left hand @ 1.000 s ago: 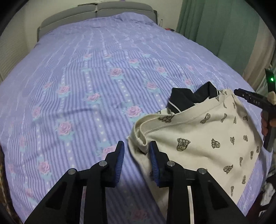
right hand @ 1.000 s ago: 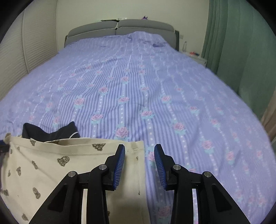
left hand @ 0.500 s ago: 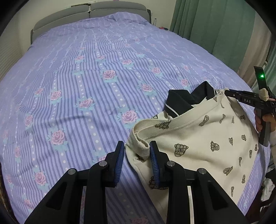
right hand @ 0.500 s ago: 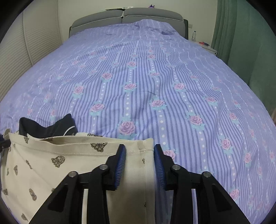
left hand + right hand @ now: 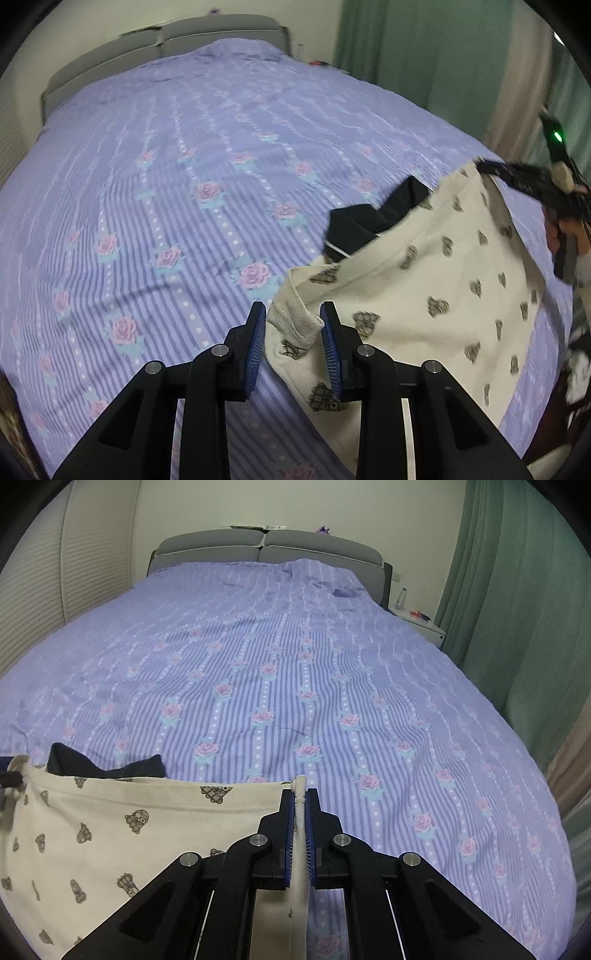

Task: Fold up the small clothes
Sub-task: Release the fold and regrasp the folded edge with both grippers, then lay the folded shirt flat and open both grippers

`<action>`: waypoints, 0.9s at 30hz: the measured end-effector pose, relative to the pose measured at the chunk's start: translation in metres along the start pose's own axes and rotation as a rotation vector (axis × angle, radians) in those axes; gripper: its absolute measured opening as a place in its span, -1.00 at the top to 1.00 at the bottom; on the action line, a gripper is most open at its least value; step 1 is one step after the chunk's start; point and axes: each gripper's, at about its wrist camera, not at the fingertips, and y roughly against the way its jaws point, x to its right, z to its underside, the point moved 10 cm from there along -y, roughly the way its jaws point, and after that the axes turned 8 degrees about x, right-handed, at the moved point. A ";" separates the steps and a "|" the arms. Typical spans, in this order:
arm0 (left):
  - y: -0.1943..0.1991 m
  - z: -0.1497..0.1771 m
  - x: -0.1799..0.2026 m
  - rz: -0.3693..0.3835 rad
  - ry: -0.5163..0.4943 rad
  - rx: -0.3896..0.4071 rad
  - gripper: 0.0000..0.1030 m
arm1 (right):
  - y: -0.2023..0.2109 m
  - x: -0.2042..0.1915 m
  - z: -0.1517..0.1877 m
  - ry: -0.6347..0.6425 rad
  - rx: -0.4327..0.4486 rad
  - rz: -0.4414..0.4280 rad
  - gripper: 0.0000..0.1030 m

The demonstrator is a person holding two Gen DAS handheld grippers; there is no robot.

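Cream garment (image 5: 110,834) stretches sideways between right tool (image 5: 301,812) and left tool (image 5: 293,332).

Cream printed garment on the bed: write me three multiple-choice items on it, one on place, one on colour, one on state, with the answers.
1. Where does the black garment lie relative to the cream printed garment?
A. Partly under its far edge
B. On the pillow end of the bed
C. On the floor

2. What colour is the bedspread?
A. Plain white
B. Purple striped with pink roses
C. Green checked

3. What state is the right hand-held gripper in?
A. Wide open over bare bedspread
B. Shut on the cream garment's edge
C. Shut on the black garment

Answers: 1 A, the black cloth sticks out from behind the cream hem. 2 B, stripes and roses cover the whole bed. 3 B, the right wrist view shows the cream hem pinched between the blue pads.
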 end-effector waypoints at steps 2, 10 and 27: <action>0.003 -0.001 0.005 0.003 -0.056 -0.007 0.41 | 0.000 0.002 0.000 -0.008 0.000 0.010 0.88; 0.002 -0.001 0.002 0.022 -0.124 -0.064 0.37 | -0.003 0.010 0.003 -0.028 -0.010 0.086 0.88; 0.010 -0.020 -0.018 -0.004 0.002 0.025 0.87 | 0.003 0.005 -0.001 0.012 0.019 0.112 0.88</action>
